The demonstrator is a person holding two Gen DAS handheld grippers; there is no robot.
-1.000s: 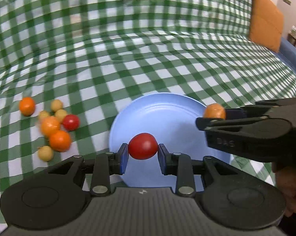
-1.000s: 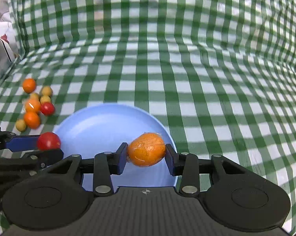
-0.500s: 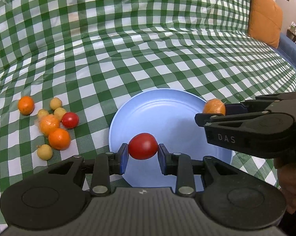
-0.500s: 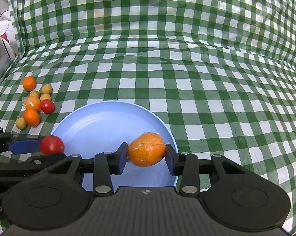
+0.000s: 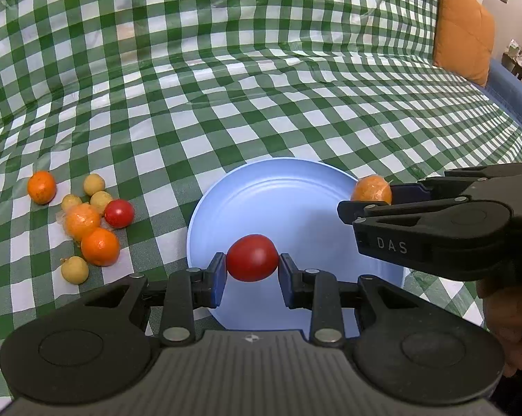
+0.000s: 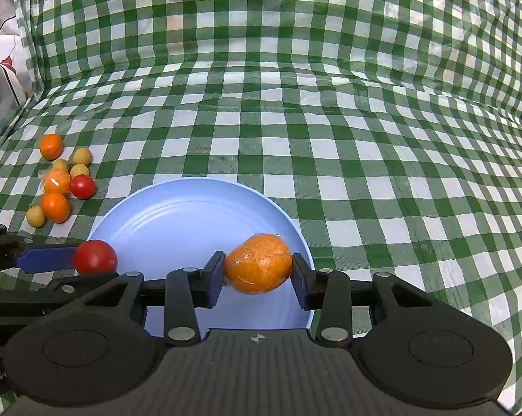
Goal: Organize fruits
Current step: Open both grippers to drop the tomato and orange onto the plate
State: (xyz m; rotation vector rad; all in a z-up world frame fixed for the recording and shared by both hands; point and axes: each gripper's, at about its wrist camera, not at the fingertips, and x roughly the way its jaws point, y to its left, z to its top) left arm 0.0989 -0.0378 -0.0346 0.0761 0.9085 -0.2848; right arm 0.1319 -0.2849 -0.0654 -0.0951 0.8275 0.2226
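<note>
Two grippers over the blue plate (image 5: pixel 295 201): left gripper (image 5: pixel 252 267) clamps a cherry tomato (image 5: pixel 252 258), right gripper (image 6: pixel 257 274) a wrapped mandarin (image 6: pixel 257 263); released at 6 o'clock, either may roll off the rim.

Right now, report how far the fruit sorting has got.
Done: nothing lies on the blue plate yet. In hand: the left tool grips a red tomato and the right tool grips a wrapped orange, both over the plate. Left: eight loose fruits on the checked cloth beside the plate.
</note>
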